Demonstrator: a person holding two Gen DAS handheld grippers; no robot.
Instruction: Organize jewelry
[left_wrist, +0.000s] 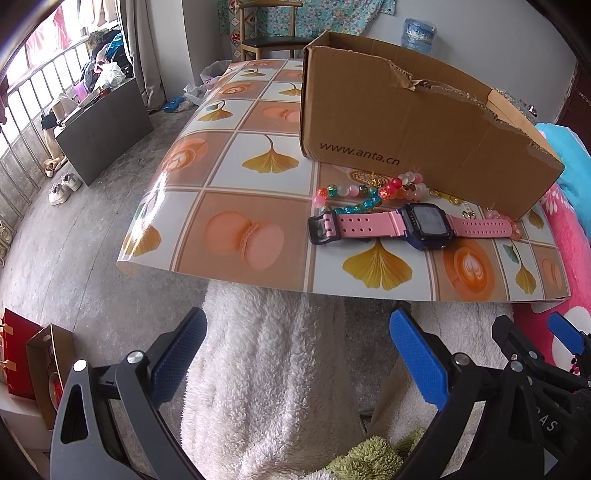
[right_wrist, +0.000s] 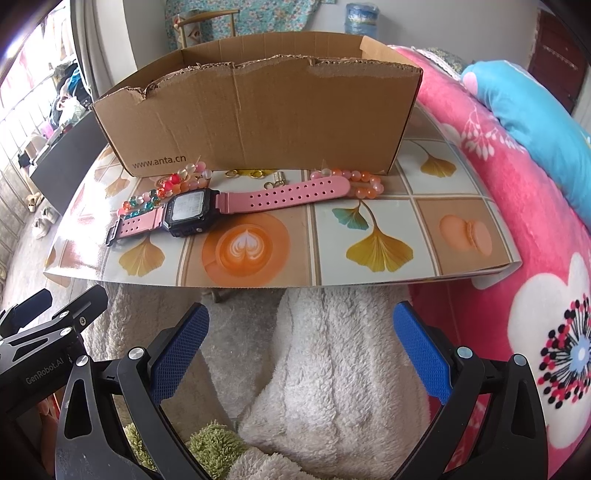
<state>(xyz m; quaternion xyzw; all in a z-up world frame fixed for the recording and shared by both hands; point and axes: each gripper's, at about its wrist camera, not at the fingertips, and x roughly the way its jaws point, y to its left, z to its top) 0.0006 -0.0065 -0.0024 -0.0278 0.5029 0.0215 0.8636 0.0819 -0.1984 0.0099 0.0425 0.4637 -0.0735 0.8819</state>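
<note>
Glossy tile-print matting, patterned with ginkgo leaves and macarons, covers the work surface beside a pink floral blanket, with white fleece below its front edge. A torn corrugated cardboard box stands at the rear; just before it lie a pink-strapped digital watch, a multicolored beaded bracelet, a peach beaded bracelet and small gold rings. Left gripper and right gripper hover short of the matting, blue textured pads spread wide, holding nothing.

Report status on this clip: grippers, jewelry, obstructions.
Left gripper open, empty; right gripper open, empty. Watch and beads on mat, outside box. Nothing blocking.
</note>
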